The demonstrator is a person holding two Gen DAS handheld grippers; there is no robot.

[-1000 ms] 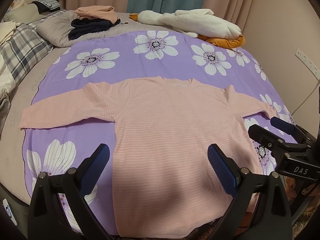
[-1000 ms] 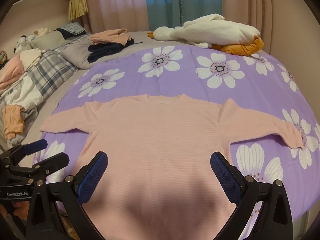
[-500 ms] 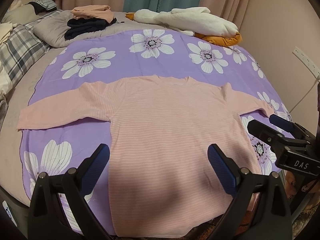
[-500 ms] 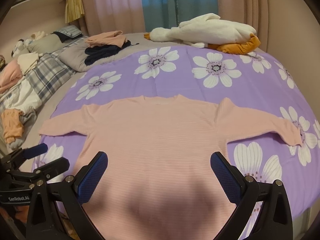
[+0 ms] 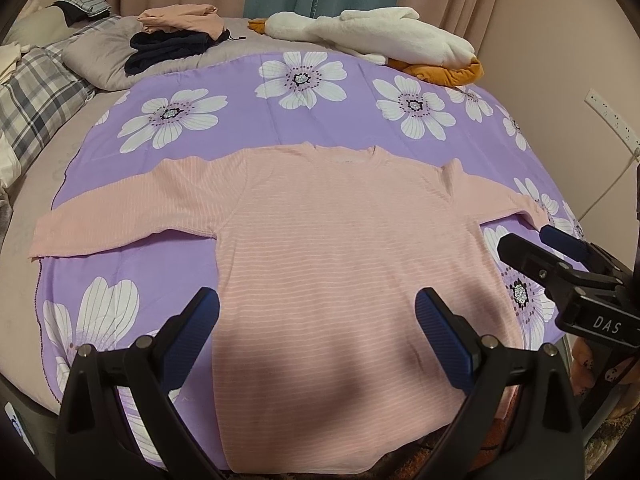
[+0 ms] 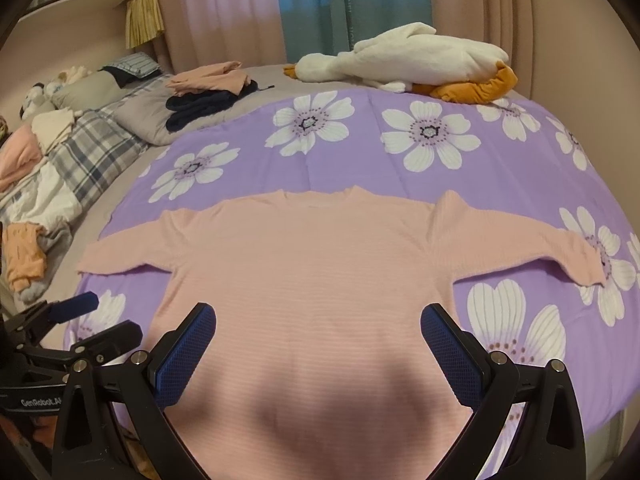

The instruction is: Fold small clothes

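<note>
Both grippers gape wide, empty | left gripper (image 5: 316, 336), right gripper (image 6: 318, 344) above pink top (image 5: 340, 248) hem | risk: your pinch at 6 o'clock takes purple sheet (image 5: 340, 116) too.

I am working in a bedroom of a home. A bed (image 6: 256, 116) fills my view, covered with a purple flower sheet (image 6: 360, 160). At 10 o'clock lie a grey pillow (image 6: 136, 114) and a checked blanket (image 6: 92, 152). At 12 o'clock hang pink and blue curtains (image 6: 304, 8). At 1 o'clock lies a white plush goose (image 6: 408, 60). A wall socket (image 5: 606, 114) is at 2 o'clock.
</note>
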